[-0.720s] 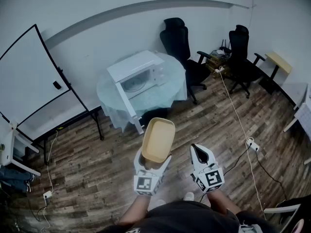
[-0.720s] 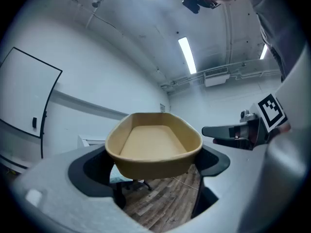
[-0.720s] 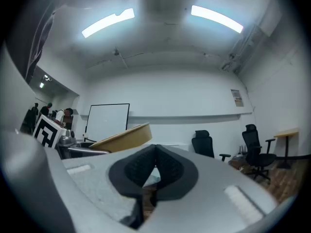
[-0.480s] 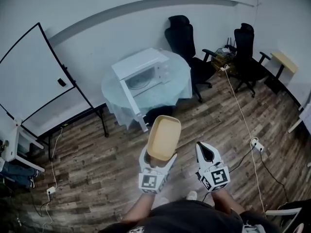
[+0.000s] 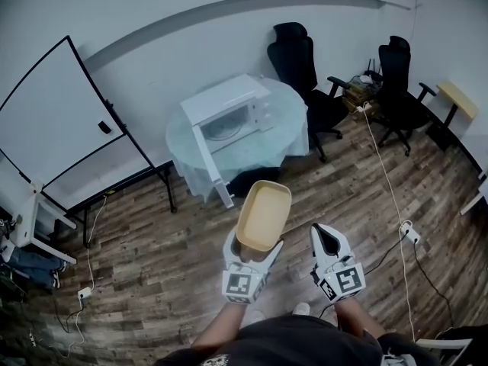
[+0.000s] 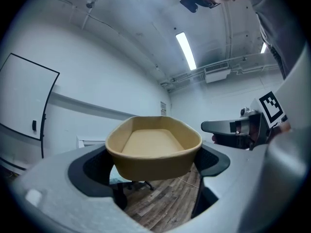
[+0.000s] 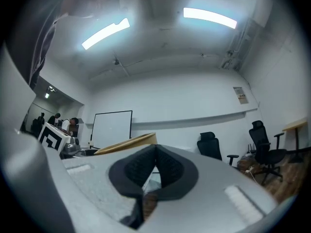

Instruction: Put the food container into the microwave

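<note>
A shallow tan food container (image 5: pixel 264 214) sits between the jaws of my left gripper (image 5: pixel 254 248), which is shut on its near end and holds it level above the wooden floor. The left gripper view shows the container (image 6: pixel 153 149) empty, wedged between both pads, with the left gripper (image 6: pixel 151 166) under it. My right gripper (image 5: pixel 326 239) hangs beside it to the right, shut and empty; its jaws meet in its own view (image 7: pixel 155 150). The white microwave (image 5: pixel 229 111) stands ahead on a round table (image 5: pixel 282 139), its door (image 5: pixel 206 158) swung open and the cavity showing.
Two black office chairs (image 5: pixel 297 59) (image 5: pixel 400 75) stand behind and right of the table. A whiteboard (image 5: pixel 53 128) on a stand is at the left. A cable (image 5: pixel 385 181) with a power strip (image 5: pixel 408 233) runs across the floor on the right.
The table and microwave have shifted slightly right and nearer in the head view. Both grippers keep the same pose, with the container still held in the left one.
</note>
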`<state>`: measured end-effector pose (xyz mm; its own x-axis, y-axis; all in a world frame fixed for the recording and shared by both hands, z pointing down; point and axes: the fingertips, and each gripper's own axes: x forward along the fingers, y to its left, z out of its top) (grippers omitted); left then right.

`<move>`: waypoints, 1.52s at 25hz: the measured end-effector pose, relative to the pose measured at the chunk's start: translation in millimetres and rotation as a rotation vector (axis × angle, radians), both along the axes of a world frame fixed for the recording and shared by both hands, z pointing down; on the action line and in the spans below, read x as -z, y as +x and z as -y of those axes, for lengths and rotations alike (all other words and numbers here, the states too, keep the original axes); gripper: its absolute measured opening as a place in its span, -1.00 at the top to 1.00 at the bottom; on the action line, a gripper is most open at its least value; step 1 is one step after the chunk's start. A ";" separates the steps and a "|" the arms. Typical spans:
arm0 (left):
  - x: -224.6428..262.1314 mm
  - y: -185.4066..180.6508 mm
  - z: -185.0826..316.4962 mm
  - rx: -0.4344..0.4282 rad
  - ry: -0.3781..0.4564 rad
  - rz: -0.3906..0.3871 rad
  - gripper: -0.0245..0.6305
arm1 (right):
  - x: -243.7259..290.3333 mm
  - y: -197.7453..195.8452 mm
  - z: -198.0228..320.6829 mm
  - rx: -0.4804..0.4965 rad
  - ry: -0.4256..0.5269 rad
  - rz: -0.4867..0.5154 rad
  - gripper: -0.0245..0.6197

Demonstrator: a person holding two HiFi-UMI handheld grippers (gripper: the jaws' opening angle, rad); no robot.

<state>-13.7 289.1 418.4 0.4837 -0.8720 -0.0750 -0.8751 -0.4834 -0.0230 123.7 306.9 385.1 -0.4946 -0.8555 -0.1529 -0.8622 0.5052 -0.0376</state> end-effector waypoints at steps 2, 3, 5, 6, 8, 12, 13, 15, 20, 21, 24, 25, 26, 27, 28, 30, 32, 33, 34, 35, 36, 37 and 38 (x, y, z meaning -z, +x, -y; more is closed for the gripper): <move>-1.7 10.7 3.3 0.006 -0.004 -0.003 -0.63 | -1.6 13.3 4.7 -0.008 0.003 -0.001 0.92; -2.9 15.6 5.5 0.011 -0.007 -0.003 -0.63 | -2.8 20.4 7.6 -0.012 0.004 0.000 0.92; -3.6 25.2 11.4 0.019 -0.008 0.005 -0.63 | -6.2 33.9 15.1 -0.019 0.001 0.000 0.92; -4.0 29.9 14.9 0.023 -0.010 0.008 -0.63 | -7.6 39.9 19.2 -0.020 -0.003 -0.002 0.92; -5.1 39.5 20.7 0.030 -0.013 0.013 -0.63 | -9.7 51.0 26.2 -0.014 -0.008 -0.006 0.92; -6.9 53.8 26.1 0.047 -0.021 0.024 -0.63 | -13.0 67.6 33.1 0.000 -0.014 -0.001 0.92; -6.4 56.5 27.0 0.050 -0.018 0.031 -0.63 | -13.4 71.4 33.3 0.000 -0.012 0.002 0.92; -5.9 59.2 32.1 0.053 -0.014 0.043 -0.63 | -13.3 77.9 36.8 -0.001 -0.006 0.006 0.92; -4.8 55.0 47.2 0.068 -0.026 0.040 -0.63 | -13.5 89.2 53.4 -0.019 -0.001 0.012 0.92; -4.5 55.6 50.0 0.068 -0.027 0.037 -0.63 | -14.6 91.5 57.0 -0.022 -0.003 0.011 0.92; -6.3 58.0 62.7 0.050 -0.026 0.032 -0.63 | -18.0 91.0 71.5 -0.020 -0.003 -0.001 0.92; -8.3 59.7 67.5 0.039 -0.026 0.033 -0.63 | -18.8 89.8 76.7 -0.020 -0.002 -0.003 0.92; -11.0 61.5 72.2 0.029 -0.027 0.036 -0.63 | -19.5 89.1 81.7 -0.021 -0.002 0.000 0.92; -14.1 62.9 76.9 0.022 -0.030 0.037 -0.63 | -19.8 88.6 86.5 -0.020 -0.005 0.007 0.92; -16.5 63.5 81.7 0.019 -0.033 0.035 -0.63 | -19.6 87.7 91.2 -0.019 -0.008 0.017 0.92; -17.0 63.1 92.7 0.016 -0.036 0.021 -0.63 | -18.9 84.3 102.3 -0.015 -0.012 0.026 0.92; -15.2 60.6 108.0 0.016 -0.031 0.006 -0.63 | -19.4 78.6 119.4 -0.016 -0.014 0.007 0.92; -14.7 57.9 116.8 0.019 -0.027 0.000 -0.63 | -19.7 74.3 129.4 -0.018 -0.016 -0.010 0.92; -14.8 54.5 125.1 0.022 -0.027 -0.006 -0.63 | -20.0 68.8 138.8 -0.017 -0.019 -0.029 0.92; -14.7 51.2 132.2 0.024 -0.029 -0.013 -0.63 | -20.3 62.6 146.7 -0.011 -0.021 -0.044 0.92; -14.2 48.8 138.1 0.023 -0.031 -0.021 -0.63 | -20.4 56.4 153.7 -0.003 -0.022 -0.056 0.92; -13.7 46.8 143.6 0.021 -0.033 -0.030 -0.63 | -20.2 50.4 160.3 0.007 -0.021 -0.065 0.92; -13.4 44.9 149.1 0.018 -0.032 -0.037 -0.63 | -19.6 44.6 166.9 0.015 -0.021 -0.073 0.92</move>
